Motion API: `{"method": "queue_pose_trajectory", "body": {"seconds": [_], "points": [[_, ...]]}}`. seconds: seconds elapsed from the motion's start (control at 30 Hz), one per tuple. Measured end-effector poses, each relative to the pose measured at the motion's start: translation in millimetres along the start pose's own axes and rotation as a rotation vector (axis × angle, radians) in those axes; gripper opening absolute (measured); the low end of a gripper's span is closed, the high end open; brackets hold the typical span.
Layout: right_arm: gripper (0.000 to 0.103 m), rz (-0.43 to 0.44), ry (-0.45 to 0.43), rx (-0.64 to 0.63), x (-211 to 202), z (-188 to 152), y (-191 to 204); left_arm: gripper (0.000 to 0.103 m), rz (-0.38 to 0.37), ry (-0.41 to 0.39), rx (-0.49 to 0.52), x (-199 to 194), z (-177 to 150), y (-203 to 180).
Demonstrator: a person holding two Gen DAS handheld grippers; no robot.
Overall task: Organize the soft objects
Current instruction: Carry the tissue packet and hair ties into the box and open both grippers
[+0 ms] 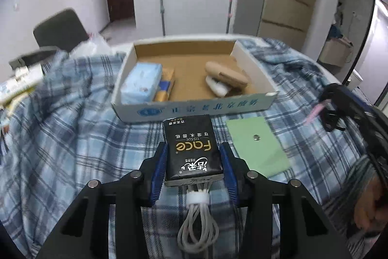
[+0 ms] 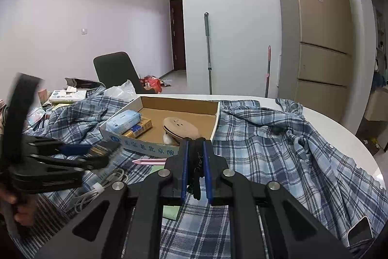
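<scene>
Black tissue pack [image 1: 192, 149], blue-plaid cloth [image 1: 72, 137]

Home interior: refrigerator [image 2: 322, 40] stood by wall, mop [image 2: 208, 50] leaned nearby, plaid-covered tabletop [image 2: 266, 137], chair [image 2: 116, 72].

My left wrist camera looks steeply down along my left gripper [image 1: 194, 162], close over the plaid cloth [image 1: 72, 137] on the bench, facing the cardboard tray [image 1: 194, 108] and the wall beyond. My right wrist camera sits behind my right gripper [image 2: 195, 162], tilted less sharply, taking in more of the room, with the fridge [image 2: 320, 28] at right. Both views share the tray, the cloth, the mop handle [image 2: 208, 45], the black chair [image 2: 116, 69]; each camera catches the other gripper at its edge.
</scene>
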State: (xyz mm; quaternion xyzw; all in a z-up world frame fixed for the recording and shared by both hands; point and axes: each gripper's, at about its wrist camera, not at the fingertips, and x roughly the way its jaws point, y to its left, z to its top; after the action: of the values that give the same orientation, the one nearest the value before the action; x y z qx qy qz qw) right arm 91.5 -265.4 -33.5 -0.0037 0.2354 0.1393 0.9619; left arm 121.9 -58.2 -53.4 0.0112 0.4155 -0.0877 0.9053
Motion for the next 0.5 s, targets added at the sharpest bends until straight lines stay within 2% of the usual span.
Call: {"method": "queue_pose_trajectory", "body": {"seconds": [0.1,0.17,0.27,0.37,0.5], "points": [[0.011,-0.006,-0.012,0.001,-3,1,0,0.046,0.007,-0.061,0.021,-29,-2,0],[0.011,-0.013,-0.016,-0.012,-5,3,3,0.046,-0.016,-0.076,0.019,-45,-1,-1],[0.011,-0.013,-0.014,-0.03,-8,11,8,0.046,-0.017,-0.157,0.051,-77,6,-4],[0.011,0.001,-0.037,-0.003,-13,29,10,0.046,-0.028,-0.2,0.044,-95,17,-1],[0.011,-0.016,-0.117,0.002,-20,67,16,0.046,-0.016,-0.276,0.038,-111,39,1]]}}
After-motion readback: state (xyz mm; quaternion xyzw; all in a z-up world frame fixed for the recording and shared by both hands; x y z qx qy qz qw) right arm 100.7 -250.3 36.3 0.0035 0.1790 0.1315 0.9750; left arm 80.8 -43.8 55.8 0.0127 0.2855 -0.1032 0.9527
